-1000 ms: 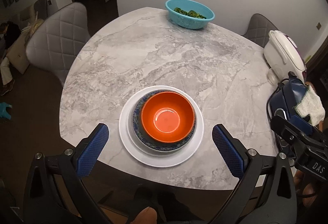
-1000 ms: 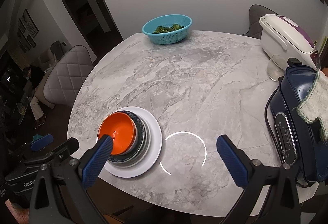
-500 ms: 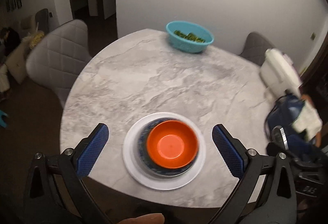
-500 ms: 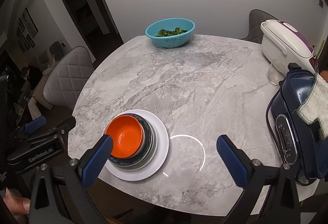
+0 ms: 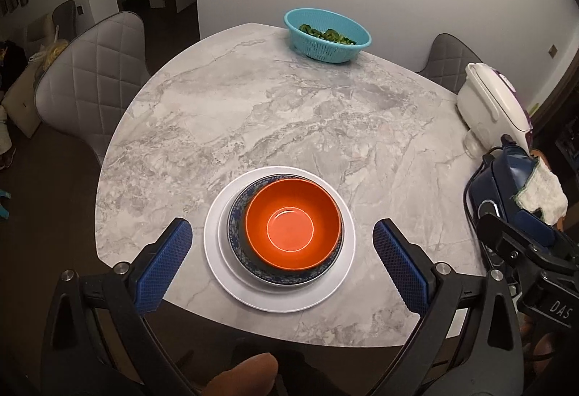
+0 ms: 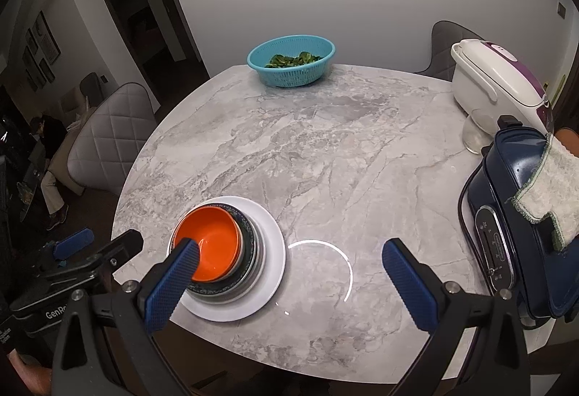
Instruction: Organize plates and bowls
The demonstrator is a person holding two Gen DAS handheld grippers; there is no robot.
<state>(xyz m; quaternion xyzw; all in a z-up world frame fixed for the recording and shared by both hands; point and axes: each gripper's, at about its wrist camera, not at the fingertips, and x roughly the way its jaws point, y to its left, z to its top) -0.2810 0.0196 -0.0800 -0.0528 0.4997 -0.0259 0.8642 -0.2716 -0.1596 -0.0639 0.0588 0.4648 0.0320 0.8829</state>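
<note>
Your orange bowl sits nested in a dark blue patterned dish, and that dish rests on a white plate; the three make one stack near the front edge of the marble bench. The orange bowl holds nothing, only a ring of reflected light on its floor. From the right wrist view the same stack lies to the left, with the orange bowl on top, the blue dish under it and the white plate at the base.

Your left gripper hovers over the stack with its blue fingers spread wide on either side of the plate, touching none of it. Your right gripper is likewise spread wide and holds nothing; its left finger overlaps the orange bowl's near rim in the view, though you cannot tell whether it touches.

At the far edge of the bench stands a teal colander with green leaves in it. On the right side stand a white rice cooker and a navy appliance with a pale cloth draped over it. A grey quilted chair stands at the left.
</note>
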